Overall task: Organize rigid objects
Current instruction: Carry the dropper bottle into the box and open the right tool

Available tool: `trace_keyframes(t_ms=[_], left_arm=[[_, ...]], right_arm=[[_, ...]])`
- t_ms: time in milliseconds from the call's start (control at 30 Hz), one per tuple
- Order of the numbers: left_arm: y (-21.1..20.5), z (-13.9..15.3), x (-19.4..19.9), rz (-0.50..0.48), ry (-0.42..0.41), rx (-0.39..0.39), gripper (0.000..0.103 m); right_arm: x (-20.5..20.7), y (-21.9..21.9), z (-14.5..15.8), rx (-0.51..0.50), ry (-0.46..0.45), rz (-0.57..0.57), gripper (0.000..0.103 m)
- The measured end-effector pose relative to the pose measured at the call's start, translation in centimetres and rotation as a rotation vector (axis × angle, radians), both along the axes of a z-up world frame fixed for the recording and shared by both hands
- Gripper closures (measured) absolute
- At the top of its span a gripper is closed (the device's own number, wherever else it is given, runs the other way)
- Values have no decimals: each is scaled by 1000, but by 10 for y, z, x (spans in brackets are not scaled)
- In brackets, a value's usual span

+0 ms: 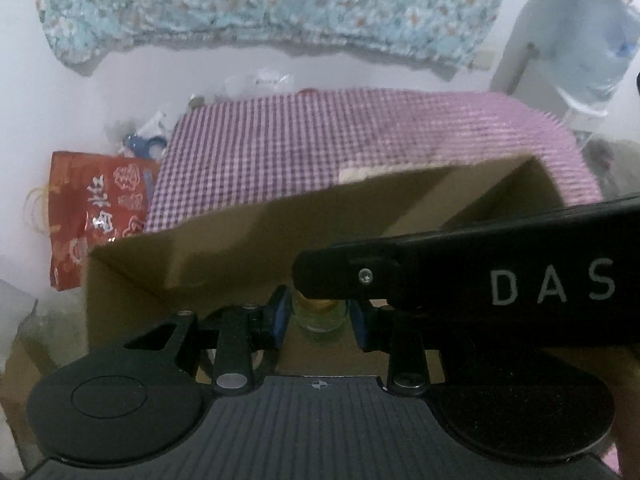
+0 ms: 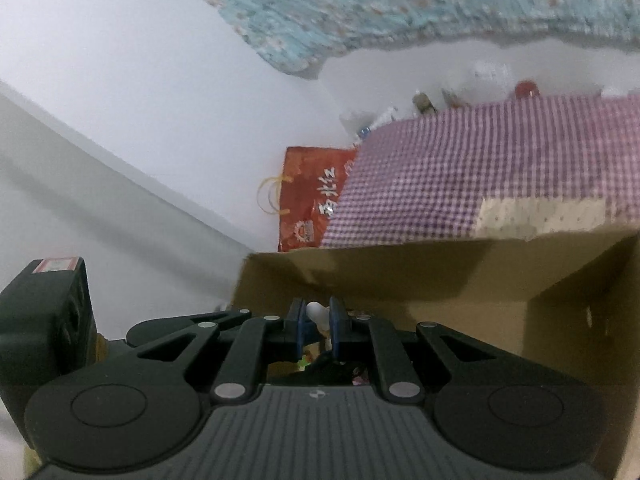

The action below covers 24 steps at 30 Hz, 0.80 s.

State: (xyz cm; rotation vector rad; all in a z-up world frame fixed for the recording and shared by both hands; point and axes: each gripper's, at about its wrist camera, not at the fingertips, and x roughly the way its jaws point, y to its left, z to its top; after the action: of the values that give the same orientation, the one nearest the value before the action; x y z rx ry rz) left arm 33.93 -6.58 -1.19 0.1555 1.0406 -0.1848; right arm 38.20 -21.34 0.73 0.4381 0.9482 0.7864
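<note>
left gripper (image 1: 320, 318): clamped on a small glass jar (image 1: 319, 317), blue pads pressing it from both sides, no gap that I can see
jar, which way: looks upright, gold-ish top (image 1: 318, 303) up, long axis vertical, but the other gripper's black arm covers part of the lid, so not totally sure
right gripper (image 2: 317, 322): jaws pinched nearly together on a little white thing (image 2: 318, 314)
white thing, which way: its rounded end pokes up and away from the camera, and it runs roughly along the fingers; too small and blurry to name
where it all is: both held things sit right in front of the open cardboard box (image 1: 248, 248), over its inside
count: two grippers, one jar, one white piece, one box
also in the box: something dark and some colourful bits under the right gripper, can't make them out
background: purple checked cloth (image 1: 320, 148) behind the box, one red gift bag (image 1: 92, 208) to its left, floral fabric (image 1: 260, 4) hanging above
</note>
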Motion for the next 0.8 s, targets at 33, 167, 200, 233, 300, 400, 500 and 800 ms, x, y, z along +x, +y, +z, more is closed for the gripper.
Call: trace_keyframes(t_ms=[33,167,200,233,300,400,500,800], left_arm=[[0,-4,0,1,6,8,72],[-1,-14,3,-7,26,38,72],[-1,-14,2,-9,20,44,71],[-1,-13,2,-12,18,44,71],[-1,-8,1,-11,13,36,68],[-2,7,-4,-9,2,16,57],[-5,25,-16,-14,-40,9,42],[-6,101,-96,-95,-206,-85,17]], right_arm=[[3,0,-6,2,11,-1,89],[10,-1,-24,9,51,-10,88],[12,-1,-27,15,60,-9,87],[12,-3,-28,35,66,-10,87],[10,-5,-28,37,75,-18,87],[6,-8,-21,38,73,-29,87],[-5,-18,-6,67,56,-46,87],[-111,-78,73,144,-135,-128,86]])
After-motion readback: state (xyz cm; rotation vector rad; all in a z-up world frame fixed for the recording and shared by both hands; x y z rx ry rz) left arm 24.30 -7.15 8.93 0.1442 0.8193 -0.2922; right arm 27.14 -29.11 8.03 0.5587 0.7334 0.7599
